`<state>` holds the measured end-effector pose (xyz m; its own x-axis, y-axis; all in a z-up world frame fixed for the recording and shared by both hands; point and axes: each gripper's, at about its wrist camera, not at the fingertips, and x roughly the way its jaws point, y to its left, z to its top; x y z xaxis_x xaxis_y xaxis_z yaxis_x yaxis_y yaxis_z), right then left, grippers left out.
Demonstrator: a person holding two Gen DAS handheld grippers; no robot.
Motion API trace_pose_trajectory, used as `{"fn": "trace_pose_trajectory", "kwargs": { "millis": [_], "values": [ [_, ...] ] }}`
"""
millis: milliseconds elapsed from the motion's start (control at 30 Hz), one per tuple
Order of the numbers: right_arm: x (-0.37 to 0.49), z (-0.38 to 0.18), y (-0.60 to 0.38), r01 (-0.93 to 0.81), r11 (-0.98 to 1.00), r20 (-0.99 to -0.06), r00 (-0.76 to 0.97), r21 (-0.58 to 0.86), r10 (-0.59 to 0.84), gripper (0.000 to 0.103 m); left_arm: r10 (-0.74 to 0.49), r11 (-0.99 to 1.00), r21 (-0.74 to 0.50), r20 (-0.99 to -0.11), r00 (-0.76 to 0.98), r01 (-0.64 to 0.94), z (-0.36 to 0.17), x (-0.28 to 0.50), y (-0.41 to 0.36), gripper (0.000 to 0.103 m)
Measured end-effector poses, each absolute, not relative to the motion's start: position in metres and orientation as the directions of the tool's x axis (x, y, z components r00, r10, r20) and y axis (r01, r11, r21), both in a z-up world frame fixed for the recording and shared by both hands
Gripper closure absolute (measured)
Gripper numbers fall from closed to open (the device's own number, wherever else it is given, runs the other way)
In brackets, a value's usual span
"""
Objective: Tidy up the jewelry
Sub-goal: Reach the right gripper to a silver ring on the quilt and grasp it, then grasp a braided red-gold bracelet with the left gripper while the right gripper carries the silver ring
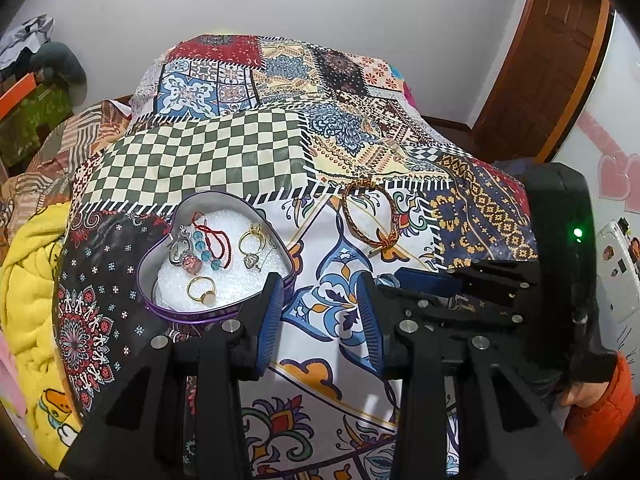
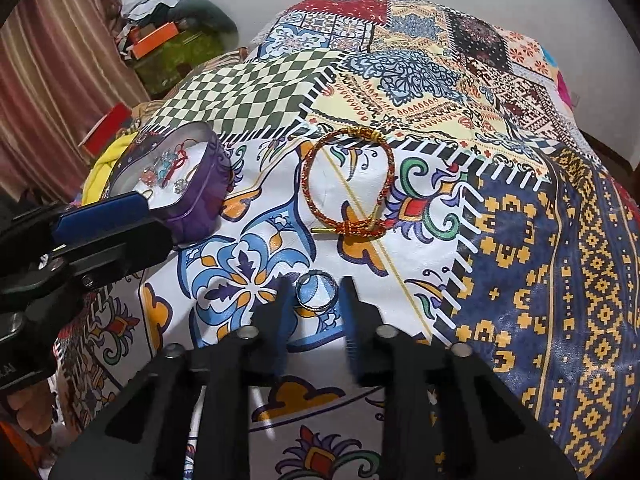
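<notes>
A purple heart-shaped tin lies on the patterned bedspread and holds several rings, a red cord bracelet with blue beads and other small pieces on white foam. It also shows in the right wrist view. A red-and-gold braided bracelet lies on the spread right of the tin. My left gripper is open and empty, just right of the tin. My right gripper has its jaws on either side of a silver ring lying on the spread; whether the pads touch it I cannot tell.
The patchwork bedspread covers a bed. A yellow blanket lies at its left edge. Boxes and clutter stand against the far wall, with a wooden door at the right.
</notes>
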<state>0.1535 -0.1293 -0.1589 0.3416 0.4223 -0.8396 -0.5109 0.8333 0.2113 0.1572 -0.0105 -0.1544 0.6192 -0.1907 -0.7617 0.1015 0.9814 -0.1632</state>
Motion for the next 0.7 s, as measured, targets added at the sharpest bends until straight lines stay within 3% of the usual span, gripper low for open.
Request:
{"fn": "trace_pose_trajectory", "kwargs": {
  "millis": [467, 700],
  "values": [
    [0.162, -0.119, -0.179, -0.403, 0.87, -0.753, 0.469, 0.284, 0.463, 0.084, -0.206, 0.978, -0.166, -0.775, 0.597, 0.123, -0.147, 0.177, -0.031, 0.066],
    [0.169, -0.1, -0.213, -0.342, 0.892, -0.71, 0.546, 0.295, 0.444, 0.083, -0.249, 0.968, -0.212, -0.795, 0.552, 0.132, -0.157, 0.21, -0.054, 0.055]
  ]
}}
